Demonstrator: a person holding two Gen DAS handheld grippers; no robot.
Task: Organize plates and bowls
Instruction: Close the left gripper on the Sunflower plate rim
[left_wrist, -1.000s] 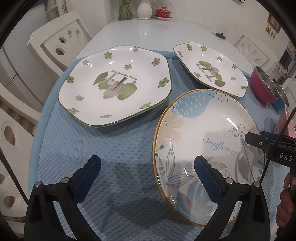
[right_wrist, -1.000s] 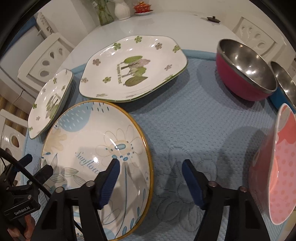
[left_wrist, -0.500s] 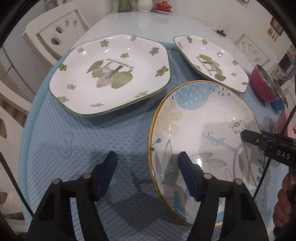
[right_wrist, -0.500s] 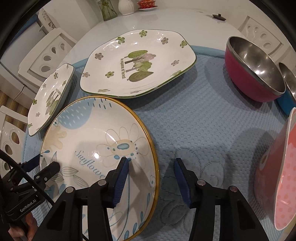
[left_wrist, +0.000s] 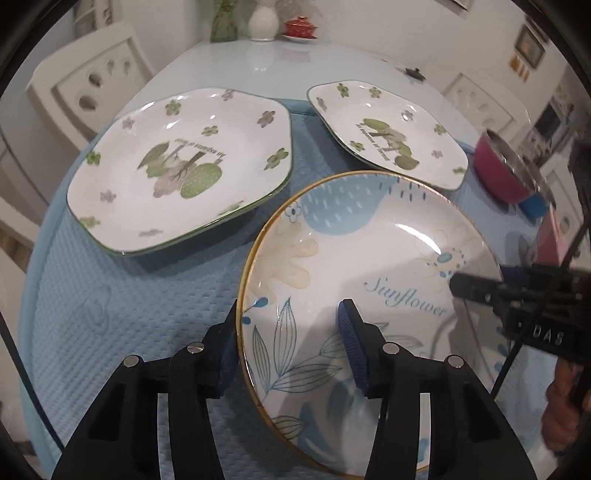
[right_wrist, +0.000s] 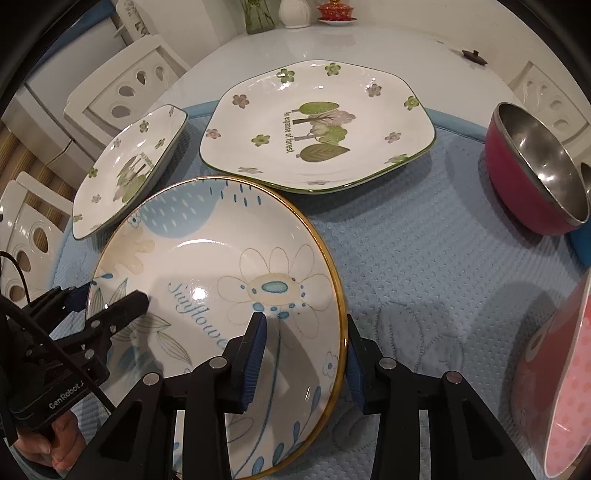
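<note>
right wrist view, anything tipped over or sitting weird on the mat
Yes: the pink bowl at the right edge stands on its side, its dotted inside facing out, unlike the red bowl, which sits upright on the mat.
</note>
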